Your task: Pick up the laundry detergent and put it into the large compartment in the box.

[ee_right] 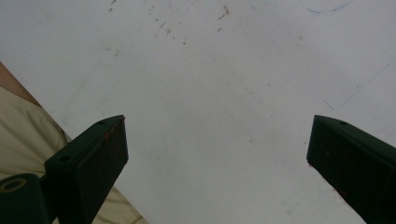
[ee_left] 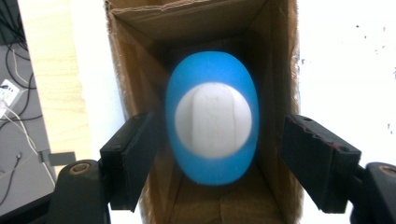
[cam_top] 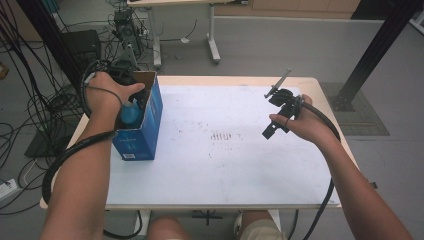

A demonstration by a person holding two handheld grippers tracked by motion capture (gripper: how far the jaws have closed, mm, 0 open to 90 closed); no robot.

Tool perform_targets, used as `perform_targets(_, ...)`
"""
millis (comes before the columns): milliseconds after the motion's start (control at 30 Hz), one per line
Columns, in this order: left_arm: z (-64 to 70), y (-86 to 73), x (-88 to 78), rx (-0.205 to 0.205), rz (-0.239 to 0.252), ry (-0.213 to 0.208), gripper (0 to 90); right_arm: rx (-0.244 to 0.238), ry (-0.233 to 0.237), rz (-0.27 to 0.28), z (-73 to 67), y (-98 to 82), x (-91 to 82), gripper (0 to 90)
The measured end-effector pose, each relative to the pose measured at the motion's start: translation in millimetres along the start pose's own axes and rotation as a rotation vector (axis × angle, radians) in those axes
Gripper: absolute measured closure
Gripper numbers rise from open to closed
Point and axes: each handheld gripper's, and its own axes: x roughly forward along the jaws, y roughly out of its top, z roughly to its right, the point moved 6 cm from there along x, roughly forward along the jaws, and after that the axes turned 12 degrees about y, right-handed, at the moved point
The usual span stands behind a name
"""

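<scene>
With the blue bottle (ee_left: 212,119) standing inside the open cardboard box (cam_top: 150,112) at the counter's (cam_top: 225,165) left edge, the left tool (ee_left: 219,154) hangs released around it and should lift straight up, while the right tool (ee_right: 217,154) waits spread and empty.

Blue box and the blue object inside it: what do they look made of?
Blue box: cardboard, going by its raw brown inside and frayed flap edges; printed blue outside. Blue object: probably smooth matte plastic or rubber with a white round face; blur leaves it open.
</scene>
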Motion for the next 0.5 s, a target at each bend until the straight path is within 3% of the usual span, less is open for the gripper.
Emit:
perform_targets(200, -3.5, -5.9, -19.2, 0.024, 0.031, -0.018, 23.4, 0.004, 0.004, 0.003, 3.0, 0.6, 0.7, 5.0)
perform_targets(500, 11.9, -17.1, -45.5, 0.126, 0.092, -0.055, 20.0, 0.003, 0.01, -0.004, 4.2, 7.9, 4.6, 5.0)
